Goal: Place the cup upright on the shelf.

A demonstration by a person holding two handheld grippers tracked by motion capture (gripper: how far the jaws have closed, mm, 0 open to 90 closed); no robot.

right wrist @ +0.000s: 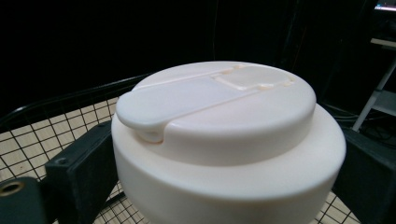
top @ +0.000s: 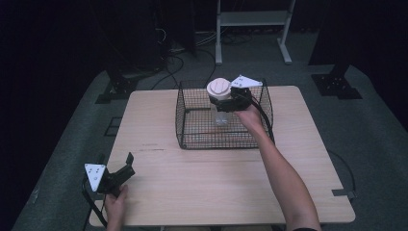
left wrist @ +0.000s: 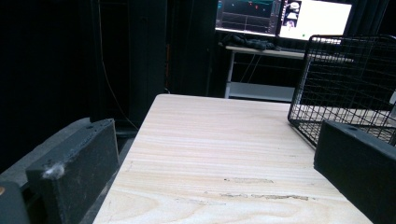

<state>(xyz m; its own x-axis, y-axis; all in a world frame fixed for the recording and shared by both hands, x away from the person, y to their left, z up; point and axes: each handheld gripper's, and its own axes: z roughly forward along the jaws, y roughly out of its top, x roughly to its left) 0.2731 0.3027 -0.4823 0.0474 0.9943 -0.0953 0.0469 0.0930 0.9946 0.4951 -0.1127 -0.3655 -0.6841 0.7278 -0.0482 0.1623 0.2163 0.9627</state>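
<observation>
— Your left claw [top: 129,161] sits nearest you at the table's [top: 202,183] front left corner, jaws spread wide, nothing between them. Keep it parked there, out of the way.

— And the right one?

— Your right claw [top: 222,102] is clamped on a clear bottle with a cream flip-top lid [right wrist: 224,140], just under the lid, and you hold it upright above the black wire basket [top: 192,142] that stands at the far middle of the table. In the right gripper view a jaw presses each side of the lid's collar.

— Setting it in or taking it out?

— I can't tell from this. Either way, keep the bottle vertical and move it straight along its own axis, well inside the basket's rim, so the body doesn't catch the wire. If you're lowering, don't let go until the base rests flat on the mesh floor.

— Anything you can't make out?

— The bottle's clear body is faint against the mesh, so I can't say whether its base touches the floor or hangs above it. Whether it holds liquid is also unclear.
</observation>
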